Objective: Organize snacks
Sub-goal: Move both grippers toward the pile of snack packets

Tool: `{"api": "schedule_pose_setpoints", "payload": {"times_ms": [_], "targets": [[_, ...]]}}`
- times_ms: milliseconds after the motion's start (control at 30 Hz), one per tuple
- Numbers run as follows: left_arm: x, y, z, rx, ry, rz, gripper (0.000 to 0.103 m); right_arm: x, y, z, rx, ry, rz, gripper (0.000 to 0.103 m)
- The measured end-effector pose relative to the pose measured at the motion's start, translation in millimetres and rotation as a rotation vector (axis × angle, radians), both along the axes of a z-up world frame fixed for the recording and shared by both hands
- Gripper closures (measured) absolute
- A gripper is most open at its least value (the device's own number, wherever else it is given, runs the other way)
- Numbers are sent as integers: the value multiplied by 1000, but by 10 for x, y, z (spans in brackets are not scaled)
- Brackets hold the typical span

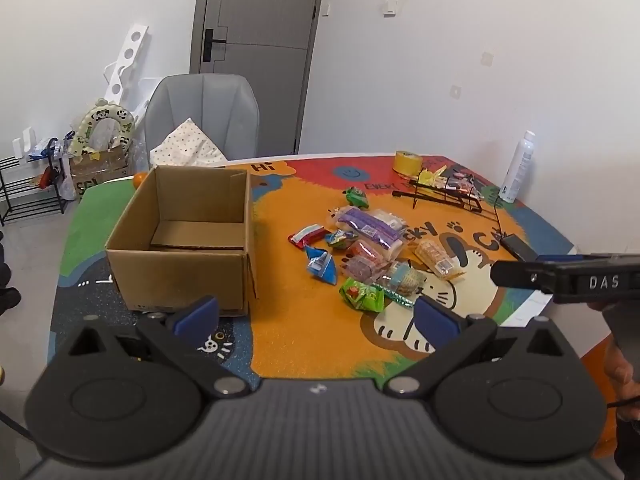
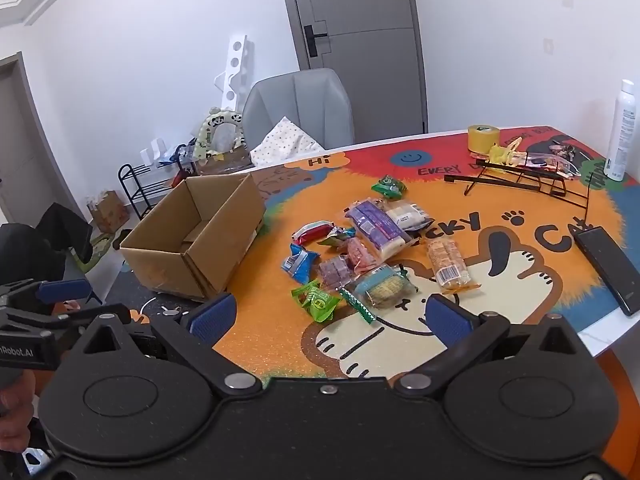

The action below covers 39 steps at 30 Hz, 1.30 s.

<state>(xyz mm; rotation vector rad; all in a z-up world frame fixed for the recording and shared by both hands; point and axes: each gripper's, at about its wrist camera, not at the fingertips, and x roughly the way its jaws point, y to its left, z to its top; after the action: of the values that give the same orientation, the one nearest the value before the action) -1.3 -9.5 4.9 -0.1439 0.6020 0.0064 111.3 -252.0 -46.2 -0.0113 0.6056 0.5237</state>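
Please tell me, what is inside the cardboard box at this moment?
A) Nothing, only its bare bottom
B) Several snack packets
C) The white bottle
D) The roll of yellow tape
A: the box shows only bare cardboard inside, while the snacks lie on the mat beside it.

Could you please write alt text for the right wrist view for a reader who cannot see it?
Open, empty tongs hover above a colourful cat-print table mat with a pile of wrapped snacks. An open cardboard box sits left of the pile; a tape roll and a white bottle stand at the far side.
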Motion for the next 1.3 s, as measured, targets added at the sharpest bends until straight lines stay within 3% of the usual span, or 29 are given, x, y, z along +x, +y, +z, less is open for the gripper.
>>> {"api": "schedule_pose_setpoints", "payload": {"times_ms": [900, 1133, 1233, 1300], "targets": [[4, -21, -11, 1, 0, -14, 0, -6, -20, -18, -21, 10, -15, 0], [53, -78, -64, 14, 16, -25, 0, 20, -85, -86, 43, 6, -22, 0], [47, -82, -73, 13, 5, -22, 0, -6, -82, -105, 5, -14, -29, 0], [59, -88, -98, 11, 6, -14, 0, 10, -98, -133, 67, -20, -29, 0]]}}
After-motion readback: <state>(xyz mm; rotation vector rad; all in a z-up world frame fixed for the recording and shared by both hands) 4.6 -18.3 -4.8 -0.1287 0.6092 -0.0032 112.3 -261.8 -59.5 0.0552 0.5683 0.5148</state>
